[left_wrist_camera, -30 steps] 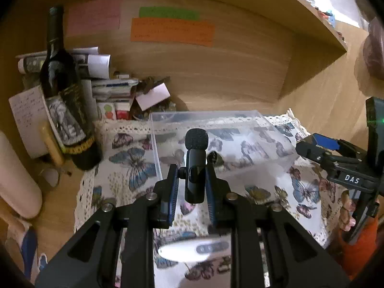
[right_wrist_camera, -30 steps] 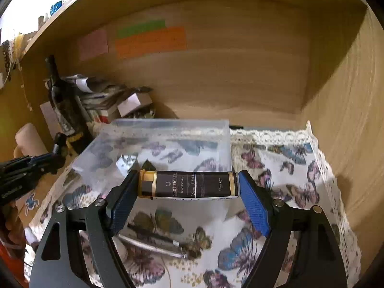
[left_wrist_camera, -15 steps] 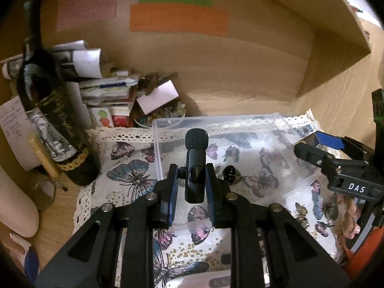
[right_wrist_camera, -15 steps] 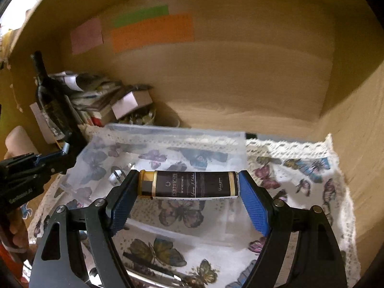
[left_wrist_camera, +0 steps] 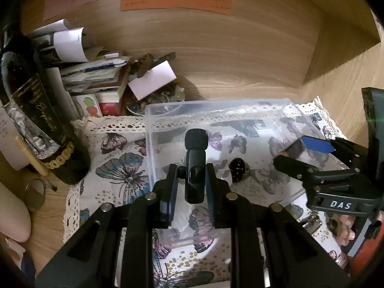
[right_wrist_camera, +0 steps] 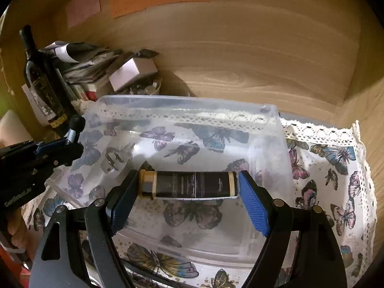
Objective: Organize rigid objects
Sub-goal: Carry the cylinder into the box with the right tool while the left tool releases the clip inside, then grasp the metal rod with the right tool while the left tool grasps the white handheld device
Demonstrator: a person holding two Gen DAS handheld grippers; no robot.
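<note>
The left gripper (left_wrist_camera: 191, 187) is squeezed tight on a small black microphone (left_wrist_camera: 195, 168) with a fuzzy foam top, and holds it standing up over the near left part of a clear plastic box (left_wrist_camera: 283, 102). The right gripper (right_wrist_camera: 189, 192) pinches a dark tube (right_wrist_camera: 189, 184) with gold ends, lying sideways between its blue pads, one pad on each end. The tube hangs over the inside of the same box. The box sits on a white cloth with butterflies (right_wrist_camera: 336, 168). A small black thing (left_wrist_camera: 237, 169) lies in the box; I cannot tell what it is. A dark wine bottle (left_wrist_camera: 40, 120) stands to the left, next to a messy pile of papers (left_wrist_camera: 79, 72).
</note>
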